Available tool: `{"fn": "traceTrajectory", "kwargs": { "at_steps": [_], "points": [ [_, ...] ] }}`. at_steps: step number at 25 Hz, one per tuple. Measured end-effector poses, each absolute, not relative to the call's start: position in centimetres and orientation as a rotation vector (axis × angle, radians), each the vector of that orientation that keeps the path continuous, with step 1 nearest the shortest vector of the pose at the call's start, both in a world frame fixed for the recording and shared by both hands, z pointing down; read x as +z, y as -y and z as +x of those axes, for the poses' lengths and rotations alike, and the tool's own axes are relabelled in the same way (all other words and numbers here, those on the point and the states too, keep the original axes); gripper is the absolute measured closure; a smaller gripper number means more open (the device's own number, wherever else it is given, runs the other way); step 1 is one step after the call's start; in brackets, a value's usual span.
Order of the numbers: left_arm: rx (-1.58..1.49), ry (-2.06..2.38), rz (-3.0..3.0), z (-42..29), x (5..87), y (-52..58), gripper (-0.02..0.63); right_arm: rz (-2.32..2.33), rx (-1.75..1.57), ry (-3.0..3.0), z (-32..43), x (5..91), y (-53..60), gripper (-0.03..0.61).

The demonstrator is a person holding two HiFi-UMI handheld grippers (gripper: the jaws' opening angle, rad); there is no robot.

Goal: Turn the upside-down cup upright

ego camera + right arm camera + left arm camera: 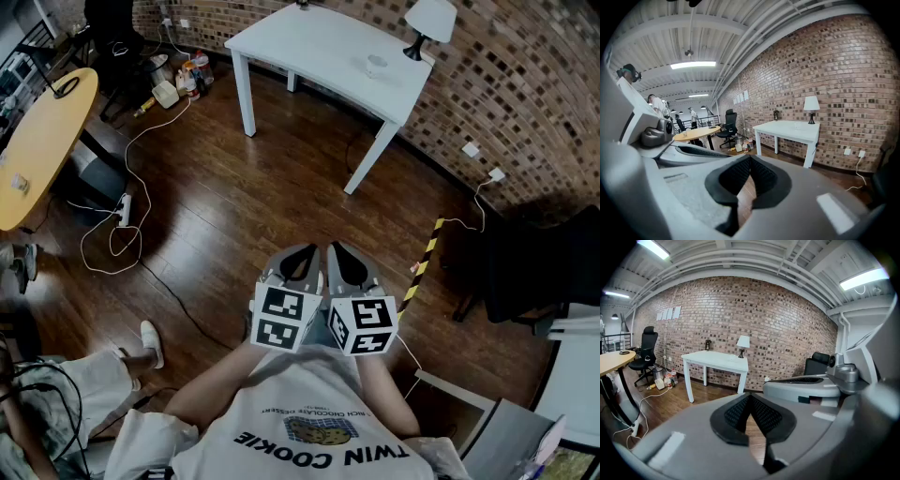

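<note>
At the far left a round yellow table [37,141] stands above loose white cables [117,234] that trail over the dark wooden floor [244,206]. Low in the middle of the head view, the person holds both tools side by side close to the chest, pointing slightly downward. The left tongs [302,255] are pressed together with nothing between the pads, and its marker cube [284,317] faces the camera. Just beside them, the right tongs [343,255] are likewise pressed together and empty. Well apart from both, across the floor, stands the white worktop [309,47]. The cup [376,65], small and pale, sits towards its right end, just left of a lamp [431,19]; it is too small to tell which way up it stands. Behind the worktop runs a brick wall [525,94], and a black chair [544,272] sits at the far right
</note>
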State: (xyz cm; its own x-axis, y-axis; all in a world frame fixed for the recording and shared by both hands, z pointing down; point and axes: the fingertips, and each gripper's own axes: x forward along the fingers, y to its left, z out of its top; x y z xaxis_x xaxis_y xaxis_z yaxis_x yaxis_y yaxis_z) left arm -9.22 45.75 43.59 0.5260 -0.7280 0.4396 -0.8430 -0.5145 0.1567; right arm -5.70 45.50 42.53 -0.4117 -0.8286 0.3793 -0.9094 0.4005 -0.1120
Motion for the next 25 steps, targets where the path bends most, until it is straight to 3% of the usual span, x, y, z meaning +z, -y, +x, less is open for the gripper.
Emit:
{"fn": "traceTrajectory", "kwargs": {
  "at_steps": [12, 25],
  "points": [
    [0.500, 1.314, 2.410, -6.9, 45.7, -33.5, 0.609, 1.518, 0.484, 2.400, -2.9, 45.1, -33.1, 0.575],
    [0.553, 1.312, 2.402, 0.8, 46.5, -15.5, 0.609, 1.482, 0.485, 2.407, 4.6, 45.1, -15.3, 0.575]
  ]
}}
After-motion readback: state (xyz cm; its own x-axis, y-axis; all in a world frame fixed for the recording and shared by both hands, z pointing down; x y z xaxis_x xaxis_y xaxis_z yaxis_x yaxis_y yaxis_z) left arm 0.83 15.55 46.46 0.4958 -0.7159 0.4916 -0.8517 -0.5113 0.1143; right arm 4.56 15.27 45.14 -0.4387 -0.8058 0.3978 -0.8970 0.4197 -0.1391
